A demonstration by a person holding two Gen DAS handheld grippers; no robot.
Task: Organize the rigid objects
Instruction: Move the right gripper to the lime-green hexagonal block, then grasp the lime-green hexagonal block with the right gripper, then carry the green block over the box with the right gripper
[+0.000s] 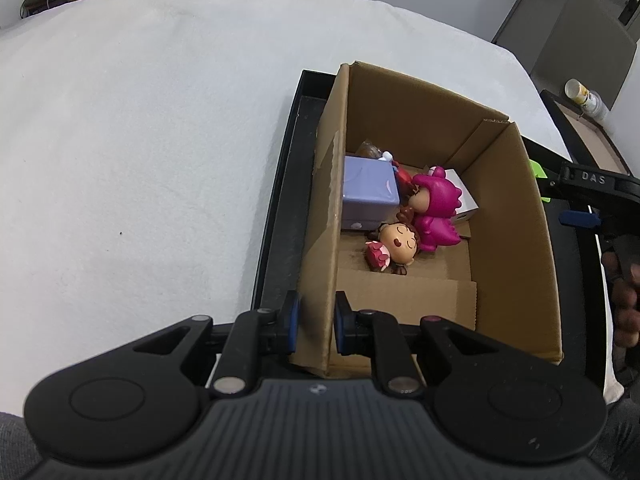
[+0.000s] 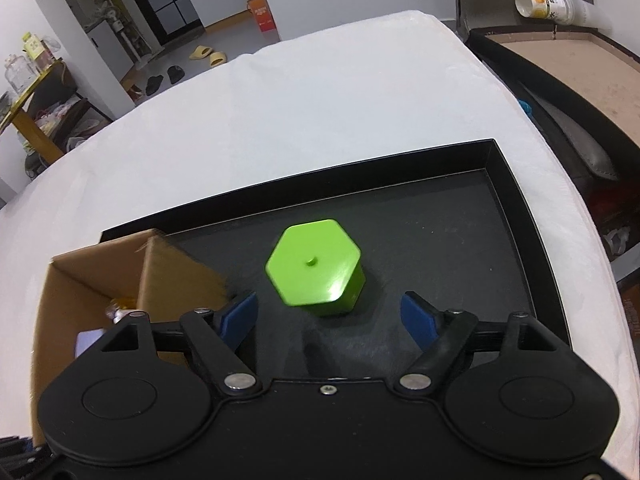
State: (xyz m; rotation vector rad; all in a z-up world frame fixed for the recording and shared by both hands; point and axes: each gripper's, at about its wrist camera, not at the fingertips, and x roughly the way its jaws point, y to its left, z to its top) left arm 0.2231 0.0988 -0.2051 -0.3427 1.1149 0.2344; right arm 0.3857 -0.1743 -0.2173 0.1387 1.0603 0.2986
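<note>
Near the middle of the right wrist view, a green hexagon block stands on the black tray. The right gripper hangs just over it with its blue pads wide apart. Nothing is between them, and the block sits a little above the gap in the picture.

Low in the left wrist view, the left gripper is pinched shut on the near left wall of the cardboard box. Inside the box lie a purple box, a pink doll and a small doll with a round face. Something brown sits behind the purple box, but it is too hidden to name.

What could go wrong? The block has six flat sides. If the pads close on two corners and not on two flat sides, it may twist and pop out. The block looks smooth and shiny, so a weak squeeze may let it slip on the way up.

The box stands at the lower left of the right wrist view, close to the block. A low swing may knock its wall. If the left gripper lets go, the box may slide on the tray.

The block may also land on the dolls and tip over.
</note>
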